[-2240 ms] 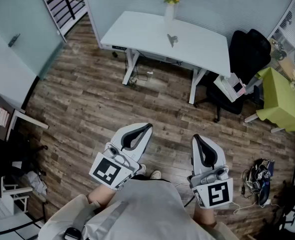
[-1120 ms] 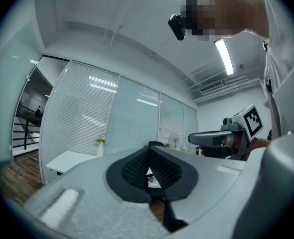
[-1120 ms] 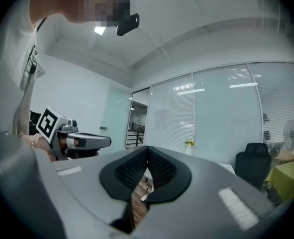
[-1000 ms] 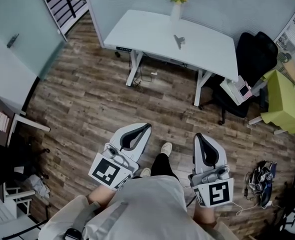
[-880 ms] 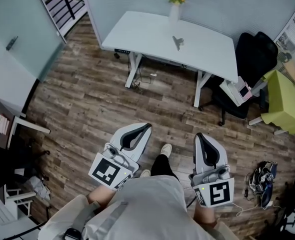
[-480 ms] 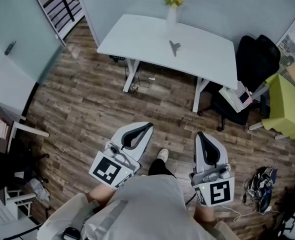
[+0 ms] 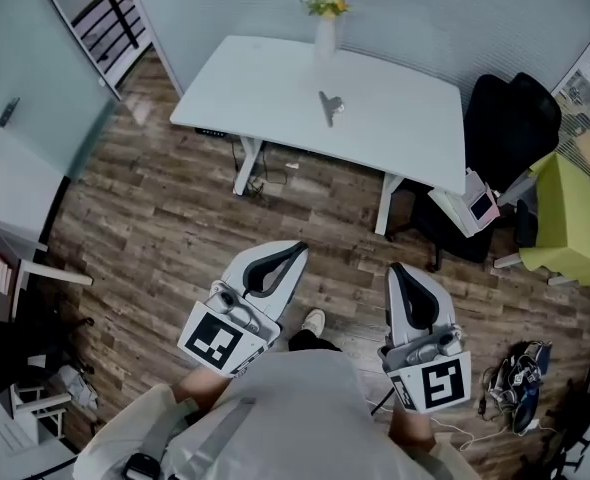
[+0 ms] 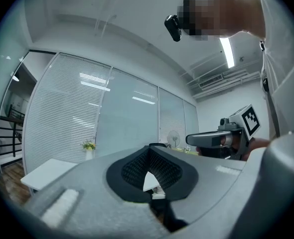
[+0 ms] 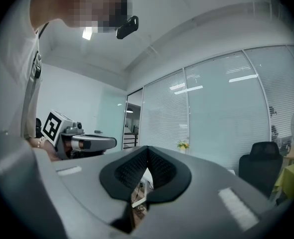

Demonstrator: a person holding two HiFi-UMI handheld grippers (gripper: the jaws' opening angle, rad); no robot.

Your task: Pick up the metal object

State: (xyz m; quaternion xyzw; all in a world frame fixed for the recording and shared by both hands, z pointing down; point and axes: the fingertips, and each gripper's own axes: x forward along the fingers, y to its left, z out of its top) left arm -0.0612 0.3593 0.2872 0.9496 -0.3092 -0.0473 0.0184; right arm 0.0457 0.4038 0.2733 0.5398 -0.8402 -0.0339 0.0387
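At twelve o'clock in the head view, the metal object [image 7: 327, 106] lies on the white bench [image 7: 265, 83] (a flower vase [image 7: 324, 33] stands at its twelve o'clock). Well apart, near six o'clock, the left tongs [image 7: 295, 252] and right tongs [image 7: 395, 271] are both pressed together, empty.

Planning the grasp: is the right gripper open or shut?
Shut: jaws of the right gripper meet in its own view, nothing between them.

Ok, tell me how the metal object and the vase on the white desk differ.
The metal object lies flat near the middle of the white desk; the vase stands upright at its back edge. The metal object is grey and low; the vase is pale, taller and holds yellow flowers. Both sit on that desk, apart.
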